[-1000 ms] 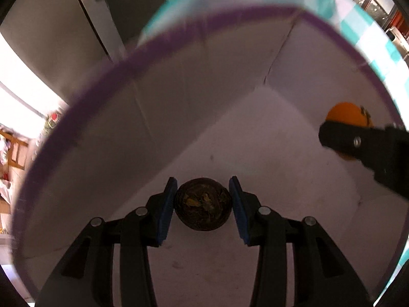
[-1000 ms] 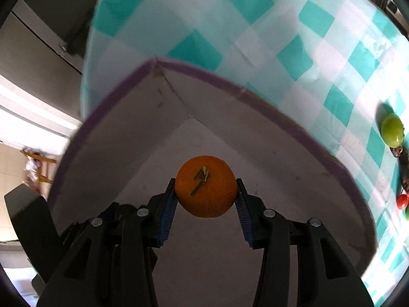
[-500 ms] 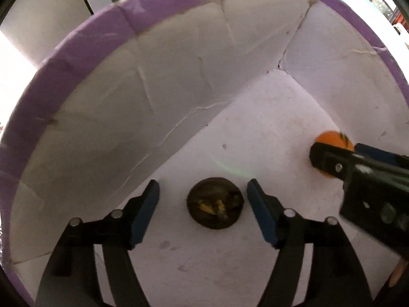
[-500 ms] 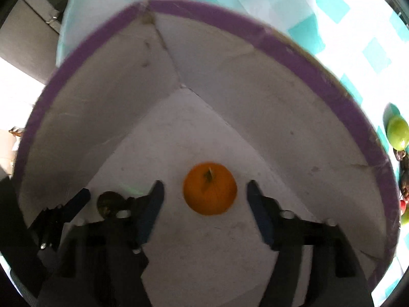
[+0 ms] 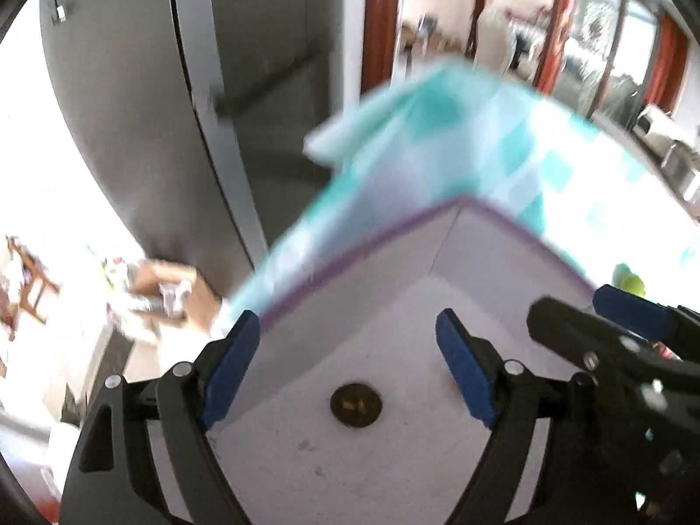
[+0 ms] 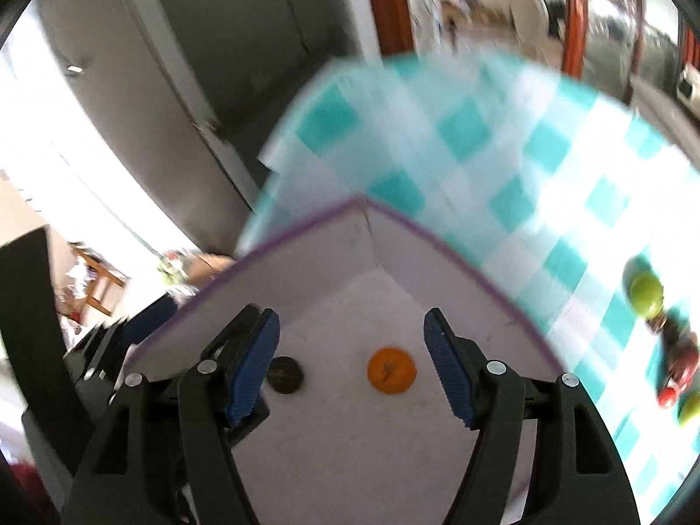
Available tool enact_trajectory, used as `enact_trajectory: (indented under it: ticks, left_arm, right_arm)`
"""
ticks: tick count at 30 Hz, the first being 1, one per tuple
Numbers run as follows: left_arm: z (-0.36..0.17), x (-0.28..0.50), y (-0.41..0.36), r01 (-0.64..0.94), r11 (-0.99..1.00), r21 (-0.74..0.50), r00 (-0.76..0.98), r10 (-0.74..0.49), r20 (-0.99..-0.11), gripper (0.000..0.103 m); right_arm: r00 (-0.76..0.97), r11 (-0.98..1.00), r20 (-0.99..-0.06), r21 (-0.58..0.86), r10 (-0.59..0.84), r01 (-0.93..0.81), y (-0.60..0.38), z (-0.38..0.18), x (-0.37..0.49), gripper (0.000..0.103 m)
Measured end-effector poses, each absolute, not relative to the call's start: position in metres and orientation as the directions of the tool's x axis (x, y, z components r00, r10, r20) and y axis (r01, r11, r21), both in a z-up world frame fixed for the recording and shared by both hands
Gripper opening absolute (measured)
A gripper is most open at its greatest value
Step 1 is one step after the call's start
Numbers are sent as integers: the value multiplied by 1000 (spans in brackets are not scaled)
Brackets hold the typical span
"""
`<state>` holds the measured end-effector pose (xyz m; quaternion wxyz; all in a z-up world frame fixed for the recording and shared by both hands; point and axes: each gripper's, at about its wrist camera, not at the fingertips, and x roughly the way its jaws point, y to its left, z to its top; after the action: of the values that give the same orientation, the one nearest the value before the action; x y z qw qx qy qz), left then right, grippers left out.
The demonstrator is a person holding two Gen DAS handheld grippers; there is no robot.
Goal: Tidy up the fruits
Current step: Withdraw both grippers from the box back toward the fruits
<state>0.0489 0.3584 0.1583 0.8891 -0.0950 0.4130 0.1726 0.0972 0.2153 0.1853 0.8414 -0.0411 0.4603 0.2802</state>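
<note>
Both grippers hang above a white box w/ purple rim (image 5: 350, 253), pointing down into it; box sits on a table w/ teal-and-white checked cloth (image 6: 503, 166), near the cloth's corner.

Left gripper (image 5: 348, 352): jaws apart, have just been opening; nothing between the blue pads (image 5: 463, 372); the dark brown round fruit (image 5: 355, 405) lies on the box floor below, free of the pads, roughly centred under the gap.

Right gripper (image 6: 351, 352): jaws apart too, its opening now about steady after a quick widening; nothing clamped; the orange (image 6: 390, 370) rests on the box floor under the gap, nearer the right-hand pad, stem mark facing up. In the right wrist view the dark fruit (image 6: 285, 375) lies just left of the orange, apart from it, partly hidden behind the left-hand pad; both fruits sit near the middle of the floor, away from the walls.

Right gripper also shows at the right edge of the left wrist view (image 5: 612, 328), beside the left one; orange itself not clear there, hidden behind a pad.

Outside the box, on the cloth to the right: a green fruit (image 6: 644, 294), then a blurred cluster of small fruit (image 6: 678, 367), reddish and green; kinds too blurred to tell.

Bkgd: grey doors (image 5: 153, 109), both views motion-blurred.
</note>
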Motion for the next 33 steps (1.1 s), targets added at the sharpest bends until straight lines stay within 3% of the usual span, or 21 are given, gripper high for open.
enact_trajectory:
  ticks: [2,3,9,11,15,22,33]
  left_arm:
    - [180,37,342,-362,932,-12,642,240,-728,84]
    - [189,33,331,-343,939,-8,660,234,-714,85]
    - [221,-16,231,-101,994,43,748,104,-655,85]
    - [229,-23,190,-25,998,59,767,57,-639,95]
    - [235,-53,112,119,989,92,800,-41,-598,100]
    - [206,-73,19,281,940,197,769,-98,-631,101]
    - [152,-28,-57,418,898,134,643,-189,-742,101]
  right_arm:
    - [484,836,-751,161,449,-525,186,211,71,83]
    - [509,837,-735,144,448,-528,172,218,60,85]
    - [708,900,-619,-4,339,-435,82,253,-8,87]
    - [755,933,-589,-2,290,-360,38,261,-36,87]
    - [811,980,-555,35,184,-198,-42,265,-75,87]
    - [806,996,-591,56,-20,65,-146,239,-123,88]
    - [725,971,-676,60,-132,233,-221,184,-119,88]
